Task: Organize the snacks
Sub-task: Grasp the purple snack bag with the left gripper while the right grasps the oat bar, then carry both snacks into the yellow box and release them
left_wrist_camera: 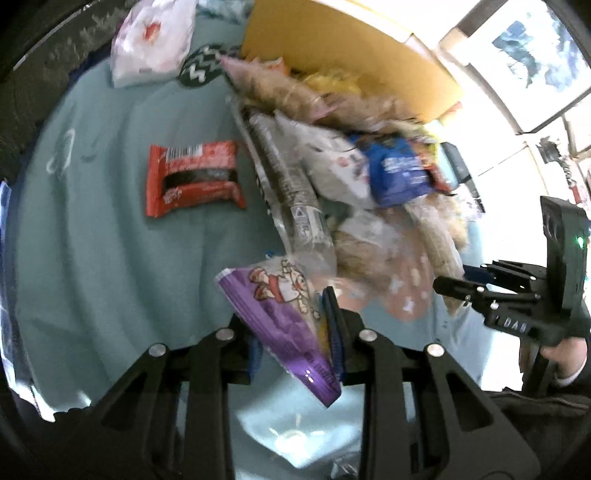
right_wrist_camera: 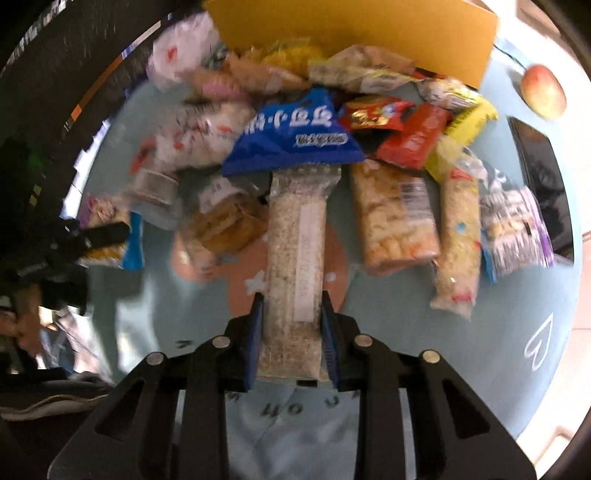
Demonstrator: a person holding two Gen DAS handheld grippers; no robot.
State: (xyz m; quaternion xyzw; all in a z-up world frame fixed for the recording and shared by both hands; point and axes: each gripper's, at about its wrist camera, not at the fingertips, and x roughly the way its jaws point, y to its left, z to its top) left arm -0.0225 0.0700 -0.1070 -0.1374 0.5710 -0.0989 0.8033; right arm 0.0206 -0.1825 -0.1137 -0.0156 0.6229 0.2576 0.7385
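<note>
My left gripper [left_wrist_camera: 295,332] is shut on a purple snack packet [left_wrist_camera: 284,314] with a cartoon figure, held above the light blue cloth [left_wrist_camera: 110,277]. My right gripper [right_wrist_camera: 293,332] is shut on a long clear packet of pale oat bar [right_wrist_camera: 295,251], whose far end lies under a blue packet [right_wrist_camera: 295,136]. A pile of snack packets [left_wrist_camera: 351,166] lies in front of a yellow cardboard box [left_wrist_camera: 332,48]; in the right wrist view the pile [right_wrist_camera: 388,206] spreads below the box [right_wrist_camera: 351,26]. The right gripper also shows in the left wrist view [left_wrist_camera: 454,291].
A red wafer packet [left_wrist_camera: 192,177] lies alone on the cloth at the left. A white packet [left_wrist_camera: 151,40] lies at the far left. An apple [right_wrist_camera: 543,90] sits at the right. Another purple packet [right_wrist_camera: 517,229] lies at the pile's right. A dark surface borders the cloth.
</note>
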